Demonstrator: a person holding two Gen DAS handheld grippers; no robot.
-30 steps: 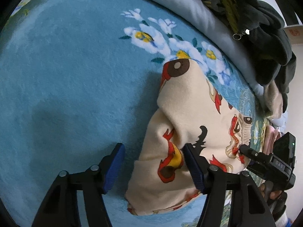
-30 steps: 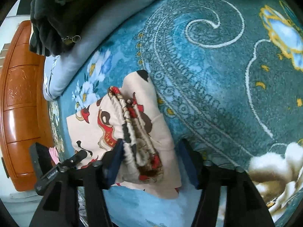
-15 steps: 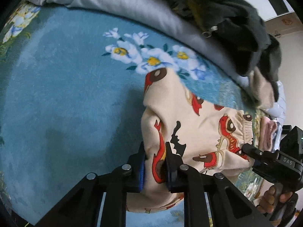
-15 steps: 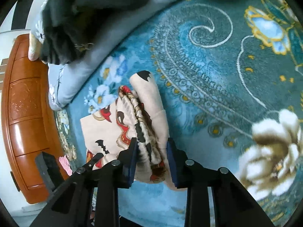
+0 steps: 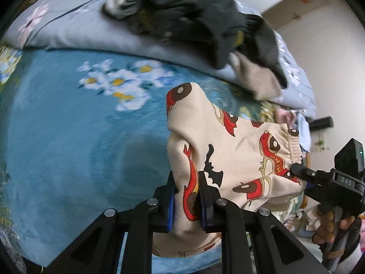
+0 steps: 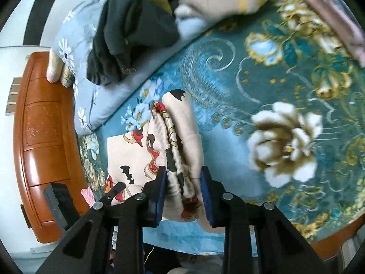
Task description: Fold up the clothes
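Observation:
A folded cream garment with red and brown cartoon prints (image 5: 230,150) hangs lifted above the blue floral blanket (image 5: 68,137). My left gripper (image 5: 187,196) is shut on its folded left edge. My right gripper (image 6: 182,191) is shut on the bunched elastic waistband end of the same garment (image 6: 175,146). The right gripper also shows in the left wrist view (image 5: 296,171), pinching the garment's right edge. The garment's lower part is hidden behind the fingers.
A pile of dark clothes (image 5: 194,16) lies on a grey-blue quilt (image 5: 79,34) at the back. A folded pink item (image 6: 337,20) lies at the blanket's far right. A wooden headboard (image 6: 43,137) stands at the left.
Both grippers closed on the cream garment, then lifted it off the blanket; the views now tilt up toward the quilt and clothes pile.

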